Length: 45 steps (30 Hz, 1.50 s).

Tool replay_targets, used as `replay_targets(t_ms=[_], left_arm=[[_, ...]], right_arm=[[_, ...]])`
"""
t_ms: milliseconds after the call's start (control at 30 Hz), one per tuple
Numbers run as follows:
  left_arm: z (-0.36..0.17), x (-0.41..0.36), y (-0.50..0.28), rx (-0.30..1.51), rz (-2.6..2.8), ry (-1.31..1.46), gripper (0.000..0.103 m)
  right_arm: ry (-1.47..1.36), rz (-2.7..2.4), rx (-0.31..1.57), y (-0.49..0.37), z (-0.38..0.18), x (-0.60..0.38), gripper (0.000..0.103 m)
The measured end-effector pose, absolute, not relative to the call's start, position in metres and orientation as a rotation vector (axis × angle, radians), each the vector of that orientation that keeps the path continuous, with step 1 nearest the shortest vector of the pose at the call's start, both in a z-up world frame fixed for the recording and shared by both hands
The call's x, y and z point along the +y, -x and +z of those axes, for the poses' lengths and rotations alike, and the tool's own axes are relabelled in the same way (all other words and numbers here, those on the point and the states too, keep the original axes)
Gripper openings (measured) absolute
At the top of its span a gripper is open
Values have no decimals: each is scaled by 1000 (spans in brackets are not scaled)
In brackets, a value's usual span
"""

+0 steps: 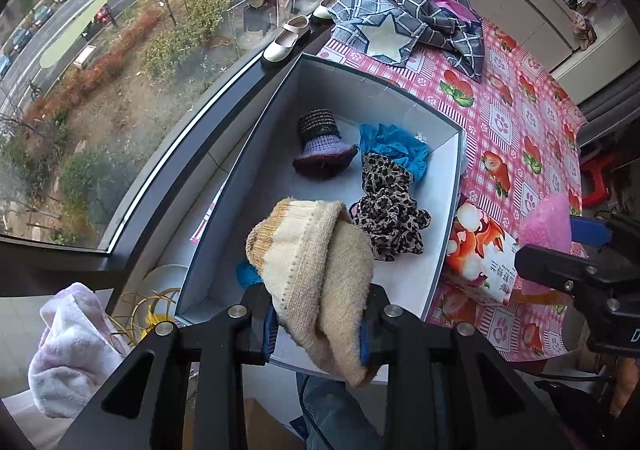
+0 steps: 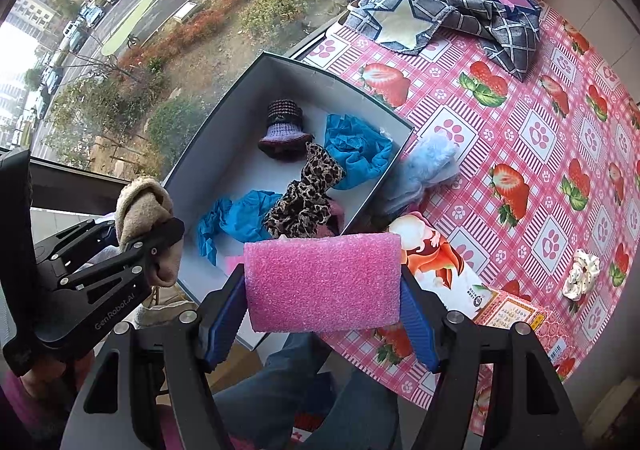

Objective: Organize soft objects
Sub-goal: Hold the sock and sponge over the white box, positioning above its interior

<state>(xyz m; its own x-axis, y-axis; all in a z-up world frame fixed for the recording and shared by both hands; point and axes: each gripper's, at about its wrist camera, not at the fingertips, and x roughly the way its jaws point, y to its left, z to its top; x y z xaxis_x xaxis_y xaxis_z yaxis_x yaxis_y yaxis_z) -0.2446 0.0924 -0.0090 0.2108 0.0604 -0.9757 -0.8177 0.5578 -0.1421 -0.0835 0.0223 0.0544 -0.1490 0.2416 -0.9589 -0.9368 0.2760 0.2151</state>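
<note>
"GenRobot.AI" on left tool (image 2: 162, 250) body

Black-framed tool (image 2: 323, 314), blue ribbed pads (image 2: 418, 326), silver screws.

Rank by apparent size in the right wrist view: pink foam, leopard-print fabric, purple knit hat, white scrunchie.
1. pink foam, though it is nearest the camera, held in the right claw
2. leopard-print fabric
3. purple knit hat
4. white scrunchie
</note>
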Motion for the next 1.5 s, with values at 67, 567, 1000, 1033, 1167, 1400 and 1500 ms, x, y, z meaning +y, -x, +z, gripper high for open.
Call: replay_targets(t_ms=[67,567,1000,1033,1167,1400,1500], left_arm=[[-10,93,244,1214,706,777,33],[-24,106,235,1244,719,767,33],[-53,112,223,1318,710,782,33],[-54,111,223,1321,709,784,33],[-59,110,222,1333,703,804,33],[-61,109,219,1338,698,804,33],[-61,109,219,1340,698,808,33]], right_arm=[[735,1207,1303,84,54,24,71],[750,1203,1318,83,45,51,71],[760,1164,1369,72,23,67,71],[758,1162,1372,71,22,67,71],[756,1163,1375,71,23,68,71],[773,1182,1365,77,23,71,71],[774,1188,1362,79,24,72,71]])
